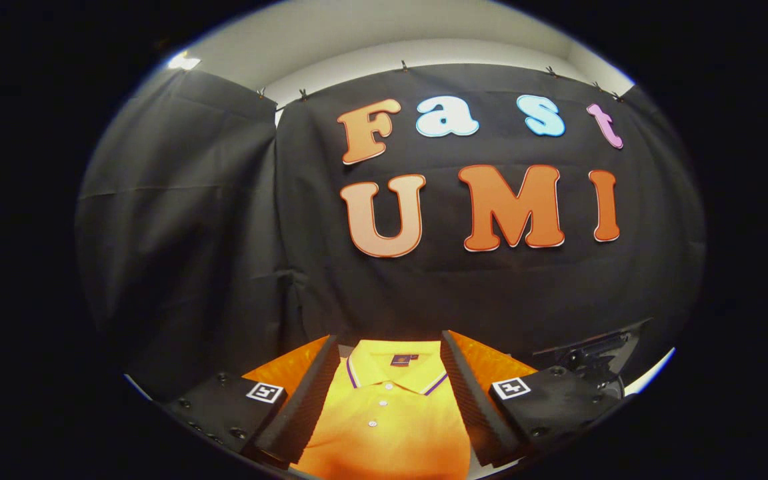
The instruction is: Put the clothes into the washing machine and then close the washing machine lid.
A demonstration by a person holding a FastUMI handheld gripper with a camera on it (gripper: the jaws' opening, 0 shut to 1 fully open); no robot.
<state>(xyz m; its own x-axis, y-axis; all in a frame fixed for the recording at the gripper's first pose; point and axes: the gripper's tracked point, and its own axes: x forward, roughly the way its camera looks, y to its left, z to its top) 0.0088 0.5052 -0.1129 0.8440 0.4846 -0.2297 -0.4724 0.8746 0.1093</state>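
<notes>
Along the far left hangs a side panel of the black cloth wall (177, 220), creased and falling in loose folds, with a bright light (184, 61) showing just above its top corner. Next to it, the back panel of the same cloth is clipped up along a pale wall and ceiling (384, 47).

Lower down, the gripper (389, 381) reaches forward with its two fingers spread wide apart, pinching nothing. Its left finger (304, 407) slants inward toward its tip, ribbed along the inner face, and a dark block behind it carries a small square black-and-white marker (265, 392).

Between the fingers lies the yellow polo shirt (387, 420), flat and face up, its collar (394, 370) pointing away toward the cloth wall. The collar has a thin striped edge, a small dark tag sits inside the neck, and white buttons run down the placket. Whether the shirt touches either finger cannot be told.

Further right stands the right finger (471, 407), mirrored to the left one and likewise ribbed, with its own square marker (511, 387) on the block behind it. Beyond that block, a dark piece of hardware (597, 357) shows against the cloth, too dim to identify.
</notes>
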